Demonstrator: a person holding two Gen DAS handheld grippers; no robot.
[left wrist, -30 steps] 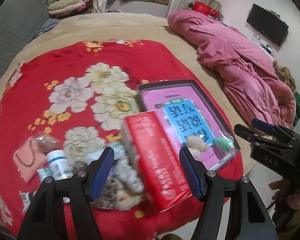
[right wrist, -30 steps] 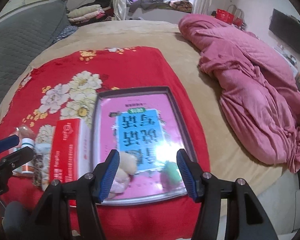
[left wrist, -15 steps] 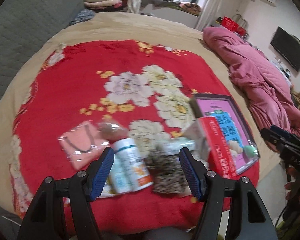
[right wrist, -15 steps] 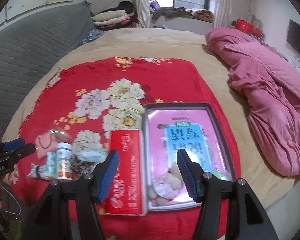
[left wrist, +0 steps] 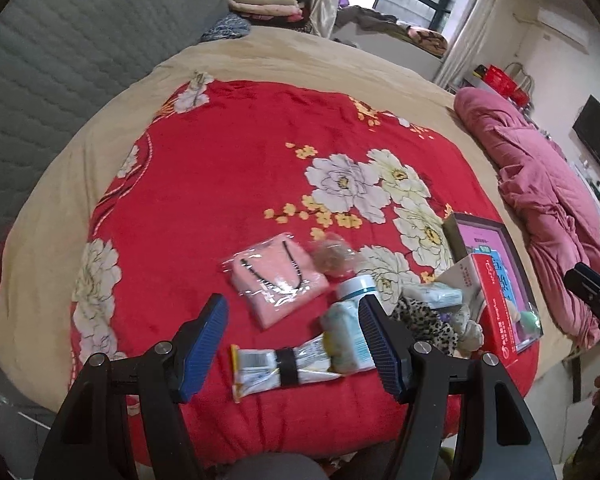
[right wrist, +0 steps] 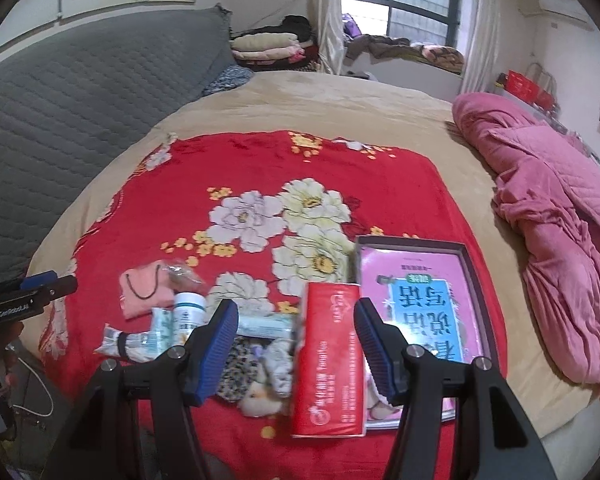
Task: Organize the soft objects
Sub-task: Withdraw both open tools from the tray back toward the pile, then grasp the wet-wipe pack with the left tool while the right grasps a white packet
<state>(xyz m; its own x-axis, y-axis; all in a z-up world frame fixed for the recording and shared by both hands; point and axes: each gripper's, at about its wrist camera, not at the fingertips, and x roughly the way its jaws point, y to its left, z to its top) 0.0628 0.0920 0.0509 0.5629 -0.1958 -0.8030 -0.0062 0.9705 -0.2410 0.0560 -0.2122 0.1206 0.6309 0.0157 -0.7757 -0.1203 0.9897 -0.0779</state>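
- Two grippers hover over the bed, both with jaws parted and nothing between the blue pads: the left gripper (left wrist: 290,332) stands wide above the near edge of the red floral blanket (left wrist: 228,184), the right gripper (right wrist: 296,336) somewhat narrower above the red box (right wrist: 328,364).
- Just beyond the left gripper lies a flat clear packet (left wrist: 276,366) with a black band across it, and beside it a pale blue-green soft pack (left wrist: 346,336) touching the inner side of the right finger in that view.
- A pink folded cloth in clear wrap (left wrist: 278,280), with a dark cord on top, lies flat a little farther out; a crinkled clear bag (left wrist: 332,256) with something brownish touches its far corner.
- A white bottle with a teal band (right wrist: 188,312) lies among the packs.
- A leopard-print soft piece (right wrist: 236,368) and a small cream plush (right wrist: 260,398) are heaped against the red box.
- The red box stands on its long edge beside a dark tray (right wrist: 474,280) lined with a pink printed sheet.
- A pink quilt (right wrist: 548,208) is bunched on the bed's right side.
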